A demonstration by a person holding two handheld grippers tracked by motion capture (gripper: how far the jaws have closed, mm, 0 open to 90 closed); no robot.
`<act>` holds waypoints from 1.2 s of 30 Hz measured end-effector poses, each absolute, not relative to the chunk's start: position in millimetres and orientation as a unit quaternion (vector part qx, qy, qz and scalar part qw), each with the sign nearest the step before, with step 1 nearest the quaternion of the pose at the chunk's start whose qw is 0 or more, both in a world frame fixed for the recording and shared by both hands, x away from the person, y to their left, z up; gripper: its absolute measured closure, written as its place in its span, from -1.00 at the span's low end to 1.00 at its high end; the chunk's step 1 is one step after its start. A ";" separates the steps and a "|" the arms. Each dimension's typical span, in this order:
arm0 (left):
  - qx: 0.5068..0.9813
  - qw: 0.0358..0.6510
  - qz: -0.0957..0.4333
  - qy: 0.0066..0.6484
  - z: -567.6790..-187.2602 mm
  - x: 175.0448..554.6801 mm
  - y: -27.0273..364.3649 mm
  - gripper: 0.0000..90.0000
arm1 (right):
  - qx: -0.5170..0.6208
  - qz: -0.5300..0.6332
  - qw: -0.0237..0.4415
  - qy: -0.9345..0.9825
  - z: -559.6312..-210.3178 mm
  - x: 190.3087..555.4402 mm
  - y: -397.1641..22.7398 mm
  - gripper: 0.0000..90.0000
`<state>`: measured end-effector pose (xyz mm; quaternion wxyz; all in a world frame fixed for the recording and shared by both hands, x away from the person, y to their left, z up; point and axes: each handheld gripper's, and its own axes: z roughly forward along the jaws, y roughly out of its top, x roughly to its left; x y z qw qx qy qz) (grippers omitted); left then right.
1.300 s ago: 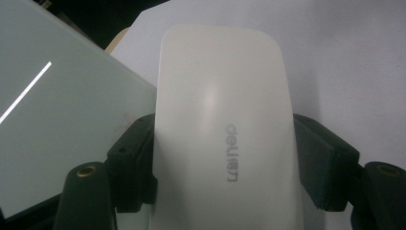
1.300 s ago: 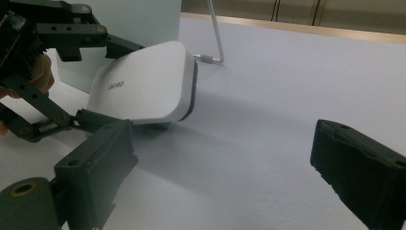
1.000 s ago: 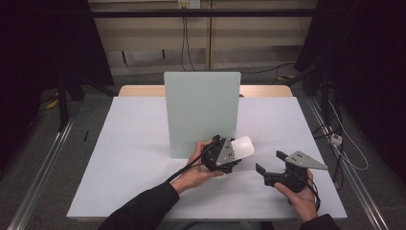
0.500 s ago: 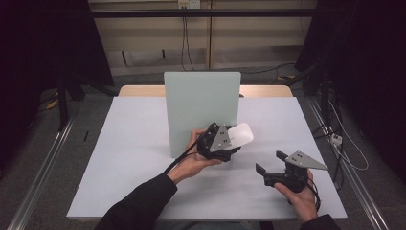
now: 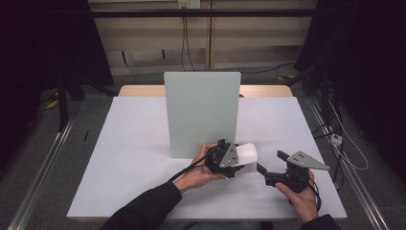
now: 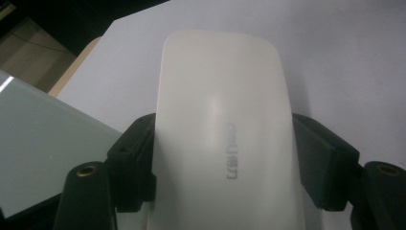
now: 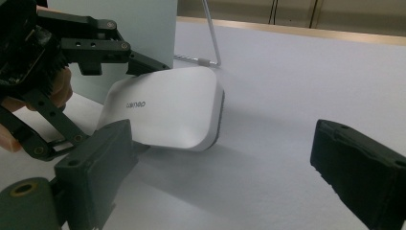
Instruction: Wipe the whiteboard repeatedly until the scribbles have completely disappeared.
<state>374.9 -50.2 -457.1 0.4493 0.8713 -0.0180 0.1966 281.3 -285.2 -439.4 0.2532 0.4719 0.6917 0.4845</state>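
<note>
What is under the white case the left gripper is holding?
Under the white case the right gripper view shows bare white table with the case's shadow; its far end hangs clear. The left gripper is clamped on its sides. The underside and near end are hidden.

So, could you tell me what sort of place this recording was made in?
Probably a lab recording station: a white-topped table on floor rails, dark curtains either side, cables along the back wall, and an upright panel.

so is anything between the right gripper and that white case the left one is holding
Nothing visible. The left gripper is shut on the white case, holding it just in front of the upright panel. The right gripper is open beside it, with bare table between its jaws and the case. The panel stands behind the case, not between them.
</note>
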 end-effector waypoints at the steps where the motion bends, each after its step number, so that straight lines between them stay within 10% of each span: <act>1: 0.871 0.451 0.193 -0.016 -456.4 375.6 -49.7 -0.33 | 0.472 0.485 0.253 0.692 -439.4 281.2 -285.2 -0.83; 21: 0.837 0.490 0.244 0.022 -403.4 400.3 7.7 -0.33 | 0.470 0.484 0.251 0.694 -439.8 281.6 -283.9 -0.83; 36: 0.879 0.432 0.201 -0.032 -445.9 381.8 -21.4 -0.33 | 0.470 0.483 0.250 0.694 -440.0 282.1 -283.8 -0.83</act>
